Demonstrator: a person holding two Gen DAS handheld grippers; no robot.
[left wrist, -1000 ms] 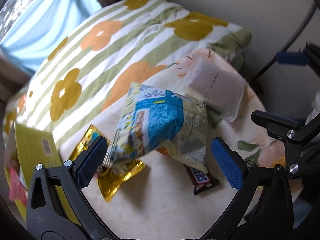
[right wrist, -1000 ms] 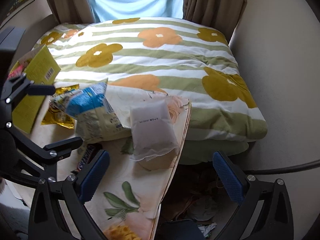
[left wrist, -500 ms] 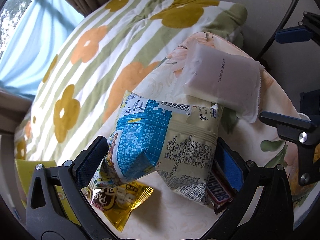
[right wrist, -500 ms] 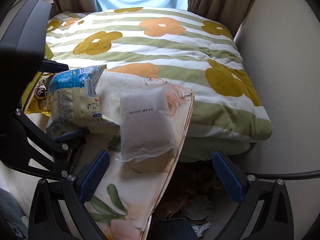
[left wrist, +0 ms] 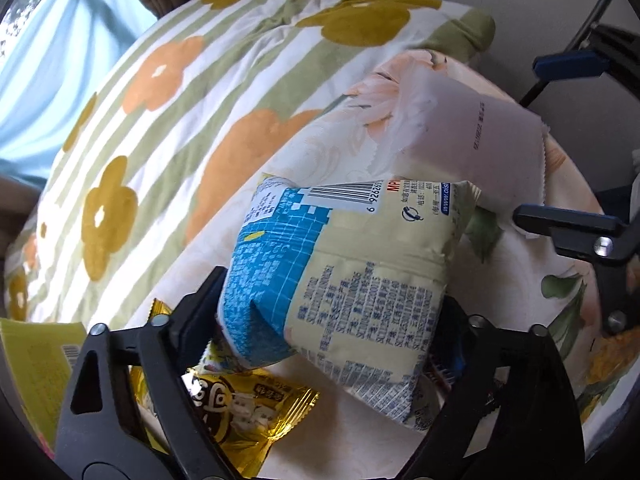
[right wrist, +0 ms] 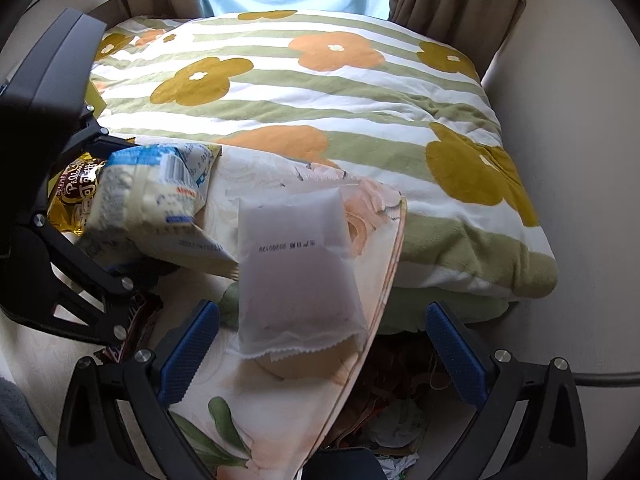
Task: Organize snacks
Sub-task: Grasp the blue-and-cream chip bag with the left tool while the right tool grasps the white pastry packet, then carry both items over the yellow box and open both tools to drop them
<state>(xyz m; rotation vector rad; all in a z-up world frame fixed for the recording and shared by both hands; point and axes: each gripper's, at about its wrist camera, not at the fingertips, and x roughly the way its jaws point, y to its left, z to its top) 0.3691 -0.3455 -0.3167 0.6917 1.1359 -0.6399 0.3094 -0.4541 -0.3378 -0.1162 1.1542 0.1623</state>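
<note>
My left gripper (left wrist: 332, 316) is shut on a puffy blue and cream snack bag (left wrist: 344, 280), squeezed between both fingers; the bag also shows in the right wrist view (right wrist: 152, 208). A white translucent packet (right wrist: 296, 276) lies on the round floral-cloth table (right wrist: 256, 412), just ahead of my right gripper (right wrist: 320, 356), which is open and empty. The packet also shows in the left wrist view (left wrist: 472, 140). A gold snack packet (left wrist: 248, 404) lies under the left gripper. A dark chocolate bar (right wrist: 132, 328) lies partly hidden by the left gripper.
A flowered green-striped quilt (right wrist: 320, 92) covers the bed behind the table. A yellow box (left wrist: 36, 372) stands at the left. Litter lies on the floor (right wrist: 392, 412) off the table's right edge. A wall (right wrist: 580, 160) runs along the right.
My left gripper moved in around the blue and cream bag and closed on it. My right gripper moved nearer to the white packet and stayed open.
</note>
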